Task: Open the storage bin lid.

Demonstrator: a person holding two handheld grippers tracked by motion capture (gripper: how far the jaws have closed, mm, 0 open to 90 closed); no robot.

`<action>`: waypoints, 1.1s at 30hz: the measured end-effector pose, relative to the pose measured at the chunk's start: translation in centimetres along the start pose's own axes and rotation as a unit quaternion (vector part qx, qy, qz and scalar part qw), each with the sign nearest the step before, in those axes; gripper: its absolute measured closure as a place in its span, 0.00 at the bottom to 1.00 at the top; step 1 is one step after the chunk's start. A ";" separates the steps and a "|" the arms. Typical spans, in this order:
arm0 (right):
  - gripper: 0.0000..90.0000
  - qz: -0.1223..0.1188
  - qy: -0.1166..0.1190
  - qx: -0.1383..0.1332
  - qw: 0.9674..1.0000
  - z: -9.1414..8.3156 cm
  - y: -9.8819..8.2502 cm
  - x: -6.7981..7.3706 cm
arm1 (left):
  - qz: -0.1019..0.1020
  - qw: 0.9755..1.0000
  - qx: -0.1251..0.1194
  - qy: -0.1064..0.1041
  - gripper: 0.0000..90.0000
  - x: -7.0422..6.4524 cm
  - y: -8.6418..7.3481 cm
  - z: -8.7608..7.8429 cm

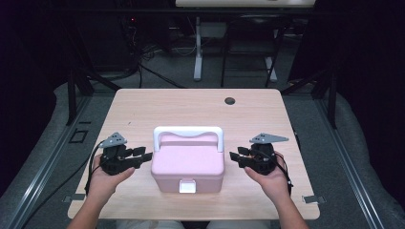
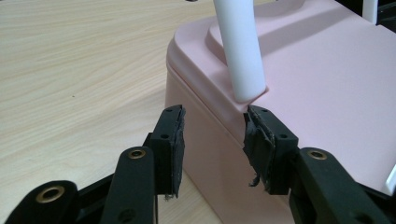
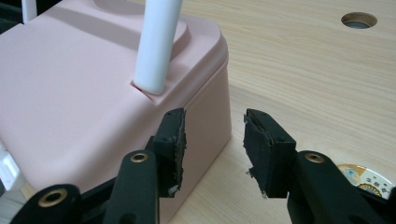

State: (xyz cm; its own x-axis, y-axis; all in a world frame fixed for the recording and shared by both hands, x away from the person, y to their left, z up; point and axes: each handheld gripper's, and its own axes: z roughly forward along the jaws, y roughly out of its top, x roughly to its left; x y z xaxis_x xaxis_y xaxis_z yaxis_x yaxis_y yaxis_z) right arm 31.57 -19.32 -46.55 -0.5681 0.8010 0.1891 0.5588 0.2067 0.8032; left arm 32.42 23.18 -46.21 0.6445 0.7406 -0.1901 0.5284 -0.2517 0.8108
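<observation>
Two hands at the near worktop (image 1: 143,102) edge each hold a black gripper. The left gripper (image 1: 143,155) and right gripper (image 1: 235,157) flank a pink box (image 1: 187,164) with a raised white handle (image 1: 188,131), at the worktop's centre. Both point inward at its sides, jaws apart and gripping nothing.

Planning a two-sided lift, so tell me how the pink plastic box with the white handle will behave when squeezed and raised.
The pink plastic box with the white handle looks rigid, so it should hold its shape. Its smooth, rounded sides may slip between pads. Wide and low on the wooden table, it seems unlikely to tip. The left gripper and right gripper flank it with open jaws, apparently not gripping.
</observation>
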 end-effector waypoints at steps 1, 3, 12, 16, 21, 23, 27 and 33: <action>0.64 0.000 0.001 0.001 1.000 0.0 0.2 0.1 | -0.002 1.000 -0.001 -0.002 0.64 0.0 0.3 -0.1; 0.63 -0.005 0.001 0.008 1.000 -0.2 0.8 0.2 | -0.004 1.000 -0.001 -0.004 0.64 0.1 0.8 -0.3; 0.60 -0.003 0.010 0.001 1.000 -1.3 3.2 0.4 | -0.007 1.000 0.005 -0.018 0.63 0.1 2.9 -0.9; 0.58 -0.009 0.016 0.000 1.000 -1.4 3.9 0.6 | -0.006 1.000 0.009 -0.026 0.63 -0.1 3.7 -1.1; 0.57 -0.020 0.020 0.001 1.000 -1.4 4.7 1.1 | -0.009 1.000 0.005 -0.027 0.62 -0.4 4.8 -1.5; 0.57 -0.019 0.024 -0.001 1.000 -1.3 5.1 1.2 | -0.007 1.000 0.007 -0.024 0.61 -0.5 5.2 -1.5; 0.56 -0.018 0.029 0.007 0.999 -1.1 5.8 1.5 | -0.006 1.000 0.011 -0.022 0.59 -0.7 5.7 -1.3; 0.55 -0.028 0.037 0.009 0.999 -0.7 5.6 2.1 | -0.001 1.000 0.014 -0.025 0.57 -0.9 5.7 -0.8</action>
State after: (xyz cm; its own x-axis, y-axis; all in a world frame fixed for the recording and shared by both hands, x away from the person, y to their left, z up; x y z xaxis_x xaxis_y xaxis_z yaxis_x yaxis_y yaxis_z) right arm 33.08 -16.91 -41.28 -0.6416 0.7442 0.1859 0.5350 0.2604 0.8038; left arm 34.42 21.60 -41.01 0.6703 0.7087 -0.2201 0.5449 -0.2687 0.7943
